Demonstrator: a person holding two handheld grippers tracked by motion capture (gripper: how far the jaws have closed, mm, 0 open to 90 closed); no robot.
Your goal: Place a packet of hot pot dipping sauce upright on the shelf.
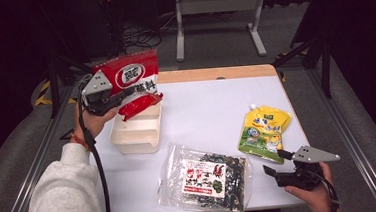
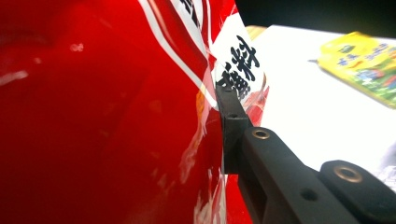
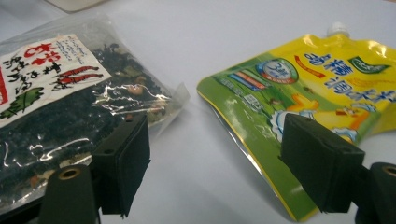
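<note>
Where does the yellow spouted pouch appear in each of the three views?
High view: yellow pouch at right, on the white table, beyond the right gripper.
Left gripper view: upper right corner, past the red bag.
Right gripper view: right half.
Shared landmark: the white table.

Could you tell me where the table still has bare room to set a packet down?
The widest bare stretch of table lies between the cream tub and the yellow pouch, back to the wooden edge. The near side is crowded by the clear dark-filled bag.

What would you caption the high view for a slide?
Left gripper lifts a red packet above a cream box; right gripper waits open.
</note>
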